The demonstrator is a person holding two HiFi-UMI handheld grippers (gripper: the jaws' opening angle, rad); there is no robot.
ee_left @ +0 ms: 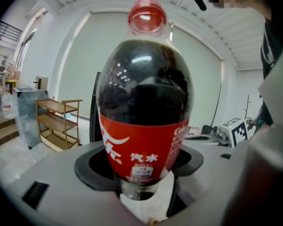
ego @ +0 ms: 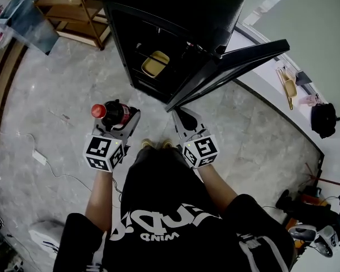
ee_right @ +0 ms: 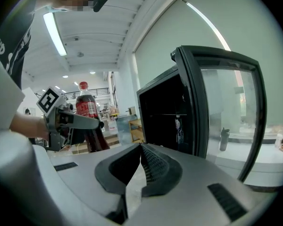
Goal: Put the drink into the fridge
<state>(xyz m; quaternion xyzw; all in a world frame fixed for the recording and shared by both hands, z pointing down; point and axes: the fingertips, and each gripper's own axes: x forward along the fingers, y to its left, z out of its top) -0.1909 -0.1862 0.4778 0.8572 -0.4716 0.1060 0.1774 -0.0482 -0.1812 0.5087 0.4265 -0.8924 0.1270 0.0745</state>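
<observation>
A cola bottle (ego: 114, 113) with a red cap and red label is clamped in my left gripper (ego: 126, 115), held upright out in front of the fridge. In the left gripper view the bottle (ee_left: 144, 102) fills the middle, and both jaws of that gripper (ee_left: 141, 169) press on its lower part. The black fridge (ego: 175, 16) stands ahead with its glass door (ego: 232, 67) swung open to the right. My right gripper (ego: 182, 118) is shut on nothing, just below the door's near edge. In the right gripper view its own tips (ee_right: 141, 149) meet, with the dark fridge opening (ee_right: 162, 114) beyond them.
A yellow container (ego: 155, 63) sits inside the fridge. A wooden shelf unit (ego: 73, 10) stands at the back left. A white power strip (ego: 39, 156) and cables lie on the marble floor at the left. A counter (ego: 297, 86) with small items curves along the right.
</observation>
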